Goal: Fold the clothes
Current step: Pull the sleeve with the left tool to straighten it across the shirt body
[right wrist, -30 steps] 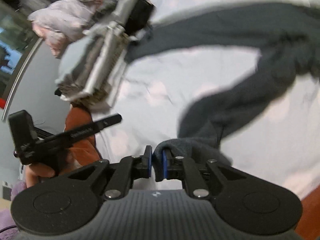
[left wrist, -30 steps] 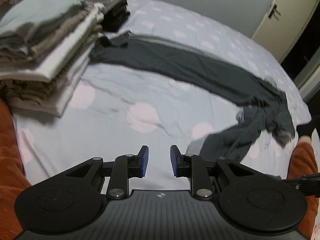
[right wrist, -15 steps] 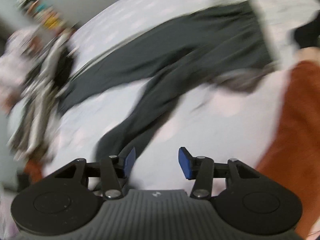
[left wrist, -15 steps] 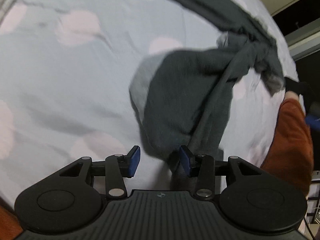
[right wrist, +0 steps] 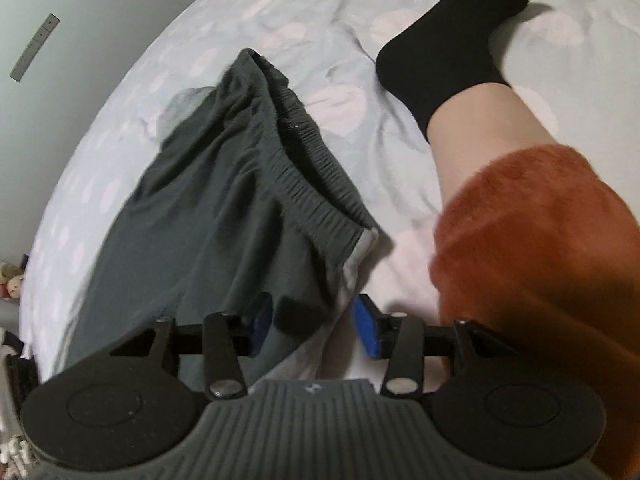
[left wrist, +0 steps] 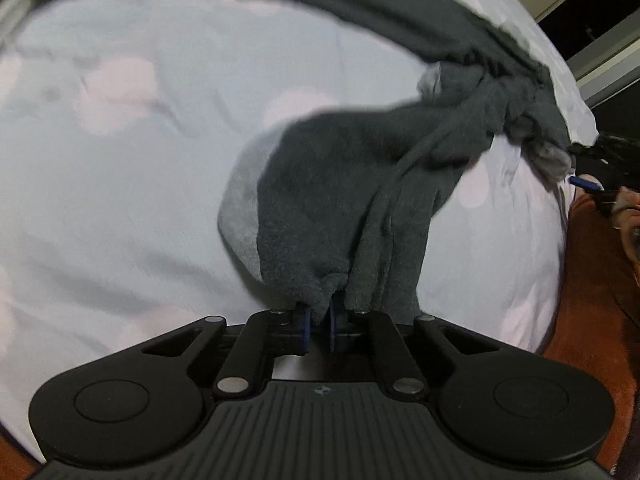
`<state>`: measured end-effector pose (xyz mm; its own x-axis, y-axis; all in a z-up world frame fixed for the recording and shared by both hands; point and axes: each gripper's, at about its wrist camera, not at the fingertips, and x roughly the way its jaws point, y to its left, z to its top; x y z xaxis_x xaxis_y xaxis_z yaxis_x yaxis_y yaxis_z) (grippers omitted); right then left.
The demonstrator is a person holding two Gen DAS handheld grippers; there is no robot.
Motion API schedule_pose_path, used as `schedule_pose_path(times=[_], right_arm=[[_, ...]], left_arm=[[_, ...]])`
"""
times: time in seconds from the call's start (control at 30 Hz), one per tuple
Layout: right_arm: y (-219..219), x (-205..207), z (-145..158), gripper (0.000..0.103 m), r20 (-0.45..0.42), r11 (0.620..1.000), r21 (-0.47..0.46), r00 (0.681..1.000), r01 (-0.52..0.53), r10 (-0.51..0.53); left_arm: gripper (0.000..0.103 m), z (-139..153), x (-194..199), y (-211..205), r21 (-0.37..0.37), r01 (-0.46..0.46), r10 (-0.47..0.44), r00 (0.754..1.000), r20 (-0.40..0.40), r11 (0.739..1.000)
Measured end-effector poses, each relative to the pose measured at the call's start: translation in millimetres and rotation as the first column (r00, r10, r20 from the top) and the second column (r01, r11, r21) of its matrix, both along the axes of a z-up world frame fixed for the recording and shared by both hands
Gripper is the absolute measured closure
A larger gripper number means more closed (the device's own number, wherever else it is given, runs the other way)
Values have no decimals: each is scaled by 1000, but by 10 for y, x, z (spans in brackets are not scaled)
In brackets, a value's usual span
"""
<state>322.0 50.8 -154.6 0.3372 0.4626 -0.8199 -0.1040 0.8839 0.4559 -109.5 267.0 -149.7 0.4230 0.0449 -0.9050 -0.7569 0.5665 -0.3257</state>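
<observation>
Looking along the left gripper (left wrist: 318, 330): its jaws have just closed, clenched on the hem of the grey trousers (left wrist: 344, 200), which run away up and to the right across the spotted bed (left wrist: 120, 160).

In the right view, the right gripper (right wrist: 314, 326) stands released, fabric loose between its pads; the waistband (right wrist: 320, 204) lies just ahead, slanting up-left. A socked foot (right wrist: 452, 36) rests beyond.

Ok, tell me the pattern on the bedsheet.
Pale blue-grey with soft pink round spots; the bedsheet shows best in the left wrist view.
</observation>
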Motion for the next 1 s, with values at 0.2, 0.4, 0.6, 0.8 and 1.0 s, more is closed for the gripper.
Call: schedule_pose_path(times=[0.2, 0.4, 0.6, 0.8, 1.0], right_arm=[[42, -17, -158, 94, 54, 1000, -5, 998, -15, 15], [-255, -110, 387, 96, 298, 995, 36, 949, 96, -102], [-511, 0, 566, 96, 383, 973, 16, 898, 229, -217], [-509, -15, 305, 96, 353, 968, 30, 904, 249, -243], [-506, -6, 206, 96, 349, 965, 47, 901, 258, -258]], left_arm=[[95, 481, -354, 342, 166, -135, 132, 991, 31, 977], [95, 860, -619, 740, 322, -260, 258, 965, 51, 910], [95, 848, -567, 1055, 416, -292, 320, 947, 1, 861], [86, 655, -499, 1185, 396, -271, 319, 946, -59, 877], [64, 711, -623, 1039, 457, -186, 254, 963, -92, 870]])
